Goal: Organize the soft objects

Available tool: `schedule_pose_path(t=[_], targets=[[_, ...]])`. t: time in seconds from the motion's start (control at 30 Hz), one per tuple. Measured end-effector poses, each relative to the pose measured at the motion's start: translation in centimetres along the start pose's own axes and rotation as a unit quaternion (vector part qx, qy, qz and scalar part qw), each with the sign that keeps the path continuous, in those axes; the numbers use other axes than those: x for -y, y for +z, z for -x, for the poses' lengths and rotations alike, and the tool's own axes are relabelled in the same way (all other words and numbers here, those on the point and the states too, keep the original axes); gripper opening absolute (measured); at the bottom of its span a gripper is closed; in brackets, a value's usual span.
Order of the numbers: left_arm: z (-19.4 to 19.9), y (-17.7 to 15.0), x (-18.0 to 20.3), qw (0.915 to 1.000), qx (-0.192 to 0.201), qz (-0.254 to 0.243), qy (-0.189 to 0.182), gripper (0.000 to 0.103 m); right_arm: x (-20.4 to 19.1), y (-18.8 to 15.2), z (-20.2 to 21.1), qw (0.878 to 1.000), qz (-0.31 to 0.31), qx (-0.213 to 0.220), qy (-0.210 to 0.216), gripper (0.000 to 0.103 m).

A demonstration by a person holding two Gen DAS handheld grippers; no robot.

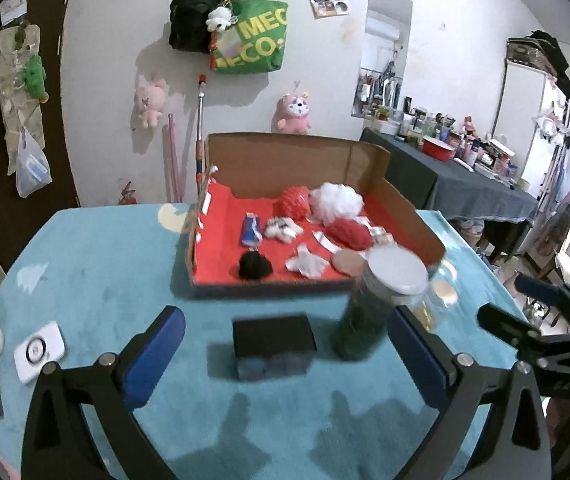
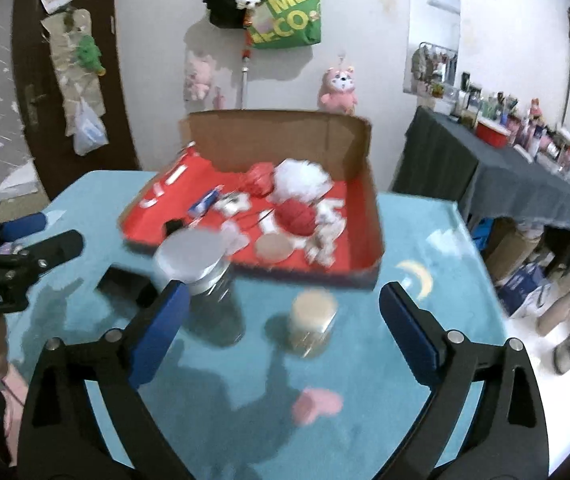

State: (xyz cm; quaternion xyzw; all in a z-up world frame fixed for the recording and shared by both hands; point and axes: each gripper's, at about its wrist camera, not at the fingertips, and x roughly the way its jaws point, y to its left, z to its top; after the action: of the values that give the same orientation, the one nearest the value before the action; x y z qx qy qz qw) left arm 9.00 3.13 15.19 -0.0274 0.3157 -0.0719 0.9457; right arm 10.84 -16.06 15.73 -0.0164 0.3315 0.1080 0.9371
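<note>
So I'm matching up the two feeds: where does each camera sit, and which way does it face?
Left wrist: on the left gripper, facing the cardboard box on the blue table; open jaws show, the right gripper at the edge.
Right wrist: on the right gripper, facing the same box; open jaws show, the left gripper at the edge.
Shared: box, white-lidded jar.

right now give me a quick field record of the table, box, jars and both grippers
table: teal cloth
box: open cardboard box, red lining, on the table
in box: white pouf, red poufs, black puff
jars: grey-lidded jar and small jar, in front of the box
left gripper: open, empty
right gripper: open, empty
</note>
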Motion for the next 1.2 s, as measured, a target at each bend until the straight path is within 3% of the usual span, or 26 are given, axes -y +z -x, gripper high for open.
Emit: schedule_pose_path(t=[0.1, 0.27, 0.5, 0.8, 1.2], targets=[[-0.1, -2.5, 0.6, 0.9999, -0.002, -0.005, 0.011, 0.103, -0.3, -2.8, -0.1, 1.000, -0.005, -0.003, -0.008, 0.098], [-2.5, -6.0, 0.8, 0.9989, -0.038, -0.008, 0.026, 0.103, -0.2, -6.9, -2.1, 0.999, -0.016, -0.033, -0.022, 0.098], [-5.9, -8.7, 0.9, 0.9955, -0.085, -0.011, 0.039, 0.103, 0.4, -10.1, -5.1, 0.996, -0.035, -0.072, -0.033, 0.097], [-8.4, -10.2, 1.0, 0.9896, -0.138, -0.006, 0.041, 0.103, 0.8, -11.3, -7.3, 0.993, -0.039, -0.099, -0.046, 0.098], [-8.2, -10.4, 1.1, 0.9907, -0.126, -0.010, 0.051, 0.103, 1.2, -11.3, -7.3, 0.993, -0.047, -0.097, -0.056, 0.098]])
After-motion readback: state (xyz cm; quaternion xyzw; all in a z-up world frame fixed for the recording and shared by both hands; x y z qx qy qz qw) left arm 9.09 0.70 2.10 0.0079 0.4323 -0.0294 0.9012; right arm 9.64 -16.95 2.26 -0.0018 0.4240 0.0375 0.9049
